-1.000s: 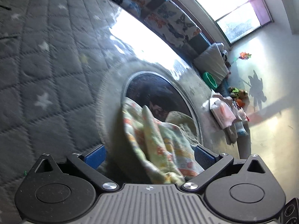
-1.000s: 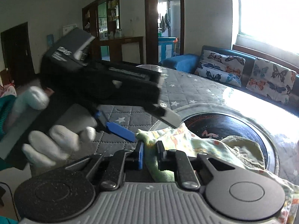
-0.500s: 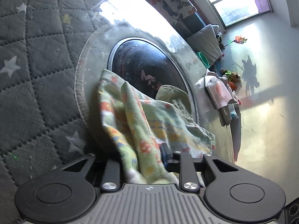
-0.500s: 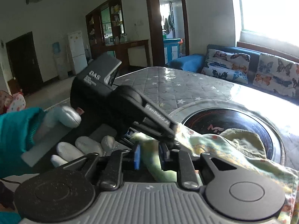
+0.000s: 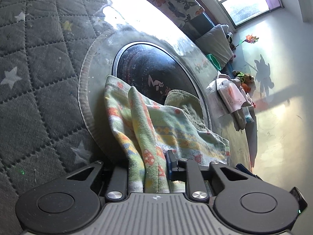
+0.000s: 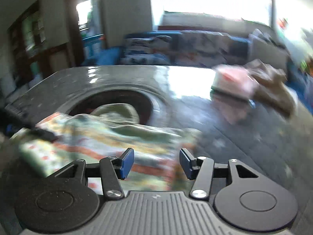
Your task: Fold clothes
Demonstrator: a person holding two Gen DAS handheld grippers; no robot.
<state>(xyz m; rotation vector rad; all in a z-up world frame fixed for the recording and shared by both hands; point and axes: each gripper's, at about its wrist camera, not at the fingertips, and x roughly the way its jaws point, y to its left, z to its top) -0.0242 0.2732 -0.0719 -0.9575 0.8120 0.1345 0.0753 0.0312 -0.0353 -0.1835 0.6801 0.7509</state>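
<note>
Cloth position: the printed garment (image 5: 156,129) lies bunched across the lower centre of the left wrist view, draped over the rim of the dark round panel (image 5: 148,68) set in the tabletop (image 5: 39,78). A plain olive piece (image 5: 183,105) sits just behind it, touching it.

Left unit: I read the left gripper (image 5: 148,168) as clenched on the garment. 2 ridges of cloth run straight down between its fingers (image 5: 171,164) at the bottom centre of the frame, and the blue pad presses against the fabric. My judgement is that this pinch anchors 1 edge so the cloth cannot slide while the other unit works.

Right unit: the right wrist view is heavily motion-blurred. The right gripper (image 6: 156,162) has its fingers (image 6: 127,162) spread wide, with a clear gap between the 2 blue pads. The garment (image 6: 101,137) lies beneath and ahead of them at lower left of the frame. I see no cloth caught between the pads, so I report this unit as released. Whether the pads brush the fabric below, I cannot tell through the blur.

Stage: 1 unit gripping and 1 open fits either a re-grip for another fold or a release after one; the frames do not settle which.

Background: a pink-and-white pack (image 5: 230,96) rests at the right of the left wrist view, well apart from the garment.
</note>
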